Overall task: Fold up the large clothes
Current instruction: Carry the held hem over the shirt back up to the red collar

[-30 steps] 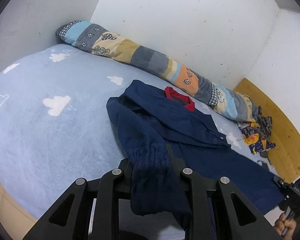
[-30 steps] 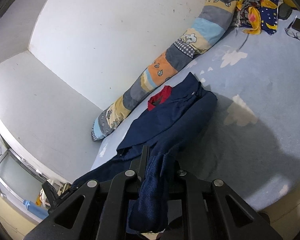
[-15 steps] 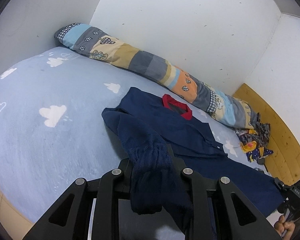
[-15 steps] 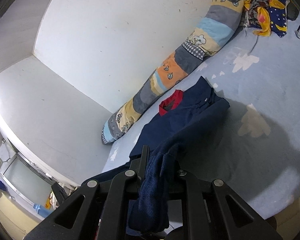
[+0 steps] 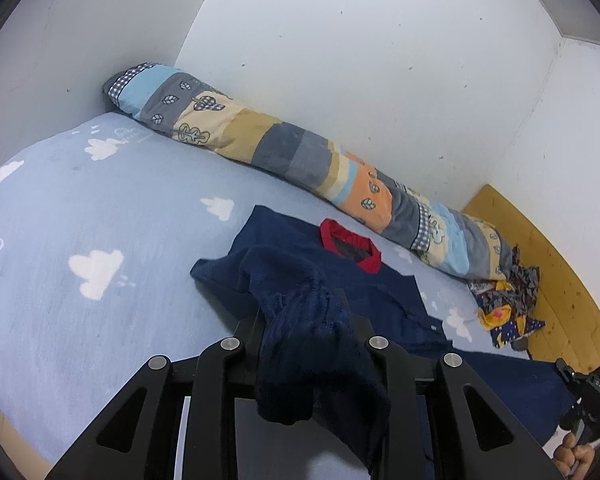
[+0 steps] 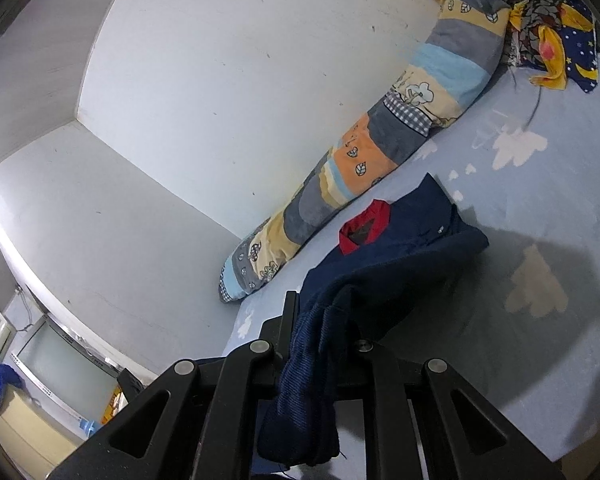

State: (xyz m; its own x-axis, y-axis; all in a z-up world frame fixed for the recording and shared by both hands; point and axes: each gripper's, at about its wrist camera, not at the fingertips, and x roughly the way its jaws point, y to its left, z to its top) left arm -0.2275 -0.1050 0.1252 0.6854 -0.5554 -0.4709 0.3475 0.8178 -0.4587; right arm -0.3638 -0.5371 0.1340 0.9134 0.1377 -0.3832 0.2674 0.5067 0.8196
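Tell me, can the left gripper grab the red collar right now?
Probably not: the left gripper is shut on a bunch of the navy sweater, so it's full. The red collar itself lies uncovered.

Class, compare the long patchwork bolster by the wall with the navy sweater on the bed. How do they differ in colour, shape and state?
The bolster shows many colours in patches: blue, grey, beige, orange. The sweater is plain navy with a red collar.
The bolster is a plump roll; the sweater is limp cloth.
The bolster lies untouched along the wall; the sweater is gripped by the left tongs and the right tongs.
Both rest on the cloud-print bed sheet.
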